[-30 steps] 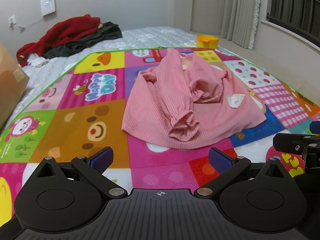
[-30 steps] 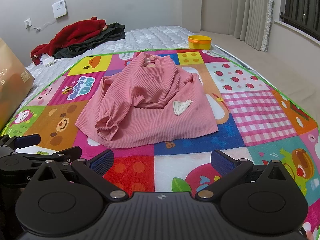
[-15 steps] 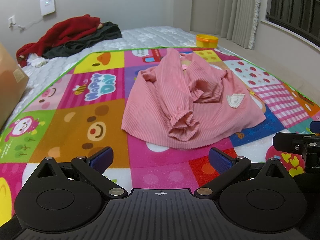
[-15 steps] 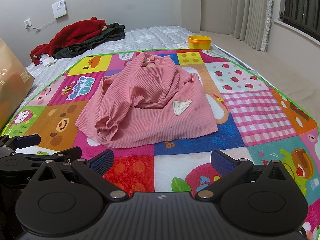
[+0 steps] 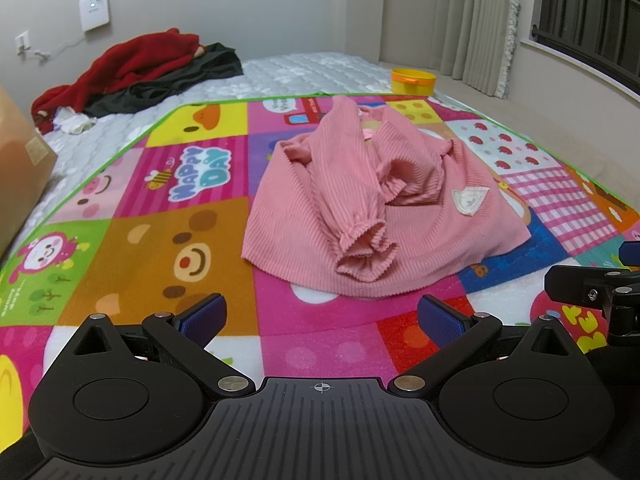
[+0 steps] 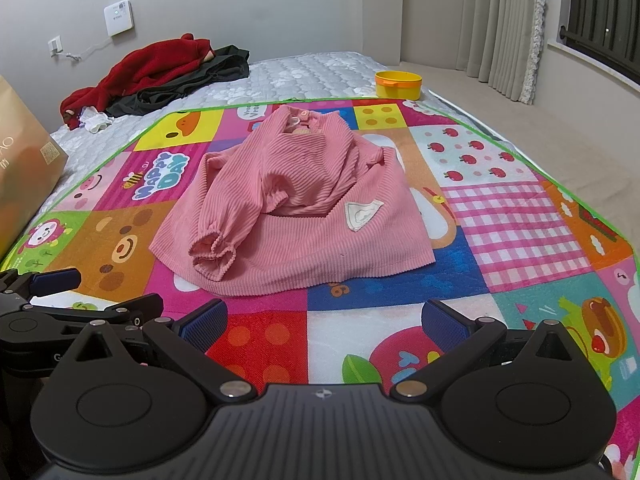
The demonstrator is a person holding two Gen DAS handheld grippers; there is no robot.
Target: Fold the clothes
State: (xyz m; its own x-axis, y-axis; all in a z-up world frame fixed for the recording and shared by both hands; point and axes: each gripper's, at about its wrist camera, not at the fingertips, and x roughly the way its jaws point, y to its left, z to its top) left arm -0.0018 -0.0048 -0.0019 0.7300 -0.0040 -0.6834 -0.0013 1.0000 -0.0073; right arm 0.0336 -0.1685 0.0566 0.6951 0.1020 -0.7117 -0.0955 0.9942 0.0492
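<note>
A pink ribbed child's top lies on a colourful cartoon play mat, both sleeves folded in across its front, a white patch near the hem. It also shows in the right wrist view. My left gripper is open and empty, held above the mat just short of the top's near hem. My right gripper is open and empty, also short of the hem. The right gripper's finger shows at the right edge of the left wrist view; the left gripper shows at the left of the right wrist view.
The mat covers a quilted white mattress. A heap of red and dark clothes lies at the far left by the wall. A yellow-orange tub stands at the far right. A brown paper bag stands at the left. Curtains hang at the right.
</note>
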